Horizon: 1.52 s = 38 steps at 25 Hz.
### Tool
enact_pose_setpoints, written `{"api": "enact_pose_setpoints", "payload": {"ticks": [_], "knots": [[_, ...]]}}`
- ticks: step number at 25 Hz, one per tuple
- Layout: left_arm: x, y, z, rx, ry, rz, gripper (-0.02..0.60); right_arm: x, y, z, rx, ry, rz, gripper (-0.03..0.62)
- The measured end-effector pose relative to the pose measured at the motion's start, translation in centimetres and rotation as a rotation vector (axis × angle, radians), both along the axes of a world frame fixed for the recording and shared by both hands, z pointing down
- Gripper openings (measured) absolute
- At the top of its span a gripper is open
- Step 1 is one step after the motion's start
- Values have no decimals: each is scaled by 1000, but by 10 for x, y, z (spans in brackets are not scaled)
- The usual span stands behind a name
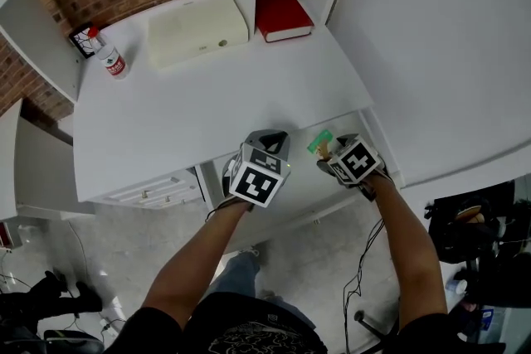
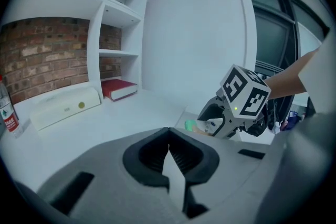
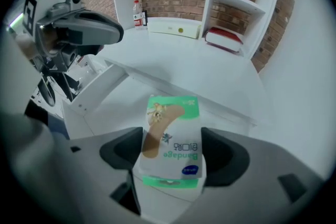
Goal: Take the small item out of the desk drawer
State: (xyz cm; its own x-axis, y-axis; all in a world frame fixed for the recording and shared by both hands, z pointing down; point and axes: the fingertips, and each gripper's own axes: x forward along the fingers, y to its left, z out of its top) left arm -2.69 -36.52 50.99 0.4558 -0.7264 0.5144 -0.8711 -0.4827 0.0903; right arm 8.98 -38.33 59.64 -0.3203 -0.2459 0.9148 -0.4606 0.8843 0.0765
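Note:
A small green-and-white bandage box (image 3: 172, 128) sits between the pads of my right gripper (image 3: 172, 153), which is shut on its two sides. In the head view the bandage box (image 1: 320, 142) is held above the open white drawer (image 1: 309, 193) at the desk's front right. My left gripper (image 1: 271, 137) hovers just to its left over the desk's front edge. Its pads meet at the tips with nothing between them (image 2: 168, 150). From the left gripper view, the right gripper (image 2: 210, 126) and the green end of the box (image 2: 191, 125) show at right.
On the white desk (image 1: 207, 104) at the back stand a cream box (image 1: 199, 29), a red book (image 1: 282, 11) in a shelf bay and a small bottle (image 1: 108, 55). A shut drawer unit (image 1: 153, 188) is under the desk at left. A white wall is at right.

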Motion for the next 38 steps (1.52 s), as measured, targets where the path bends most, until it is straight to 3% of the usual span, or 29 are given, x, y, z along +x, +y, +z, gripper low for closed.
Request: {"api": "enact_pose_setpoints", "payload": {"ticks": [7, 17, 38], "knots": [[-9, -11, -33, 41, -1, 0, 5, -13, -7, -46, 60, -84, 40, 348], [-20, -26, -88, 96, -1, 23, 3, -18, -18, -109, 133, -215, 195, 348], [-3, -29, -145, 184, 13, 79, 3, 12, -14, -222, 408, -431, 445, 348]]}}
